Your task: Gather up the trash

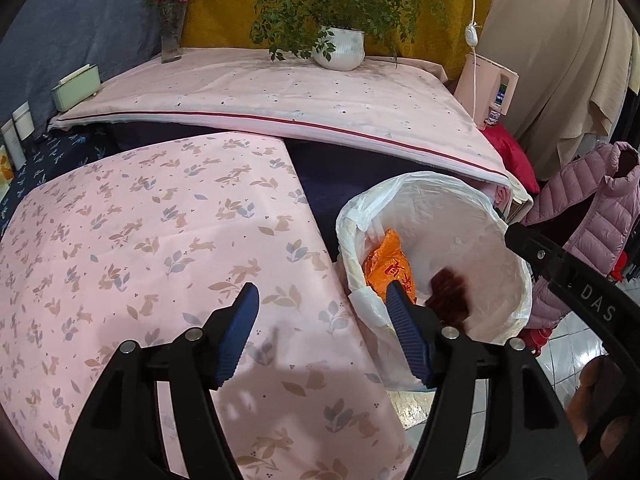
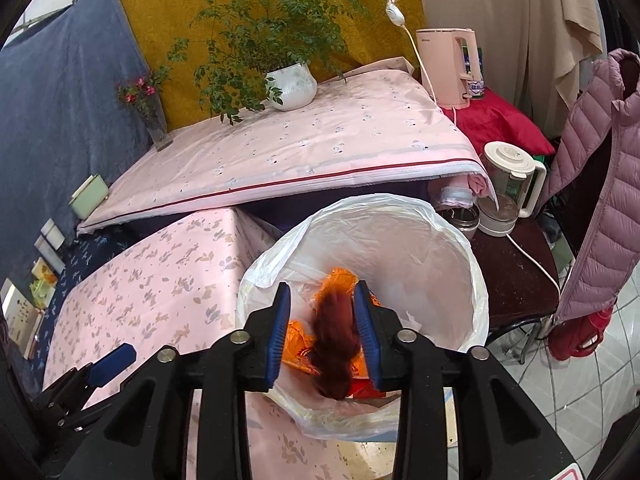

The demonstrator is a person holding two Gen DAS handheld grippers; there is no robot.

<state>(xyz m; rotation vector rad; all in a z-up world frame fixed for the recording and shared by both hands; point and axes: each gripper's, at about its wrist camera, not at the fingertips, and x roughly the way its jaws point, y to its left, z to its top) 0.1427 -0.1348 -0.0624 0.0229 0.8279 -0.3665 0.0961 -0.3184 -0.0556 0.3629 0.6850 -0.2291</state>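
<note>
Right wrist view: the right gripper [image 2: 322, 338] hangs over the mouth of the lined trash bin [image 2: 476, 276], jaws partly spread, with a blurred reddish-brown scrap [image 2: 334, 350] between the pads; no pad visibly presses on it, and the blur suggests it is dropping free, though a last contact at the 3 o'clock pad cannot be ruled out. An orange wrapper [image 2: 304, 336] already lies in the bin beneath it. Left wrist view: the left gripper [image 1: 322, 332] is spread wide and empty above the rabbit-print cloth [image 1: 160, 240], with the bin rim at its 2 o'clock and the same scrap [image 1: 448, 296] seen inside the liner. Risks: if the scrap clings to a ribbed pad, it may be carried back out when the hand withdraws; a withdrawal toward 6 o'clock could catch the loose white liner [image 2: 360, 420] draped over the near rim and pull it off or tip the bin. The kettle [image 2: 508, 188] and its cord stand near the bin at 2 o'clock, so a wide swing that way could snag them.
</note>
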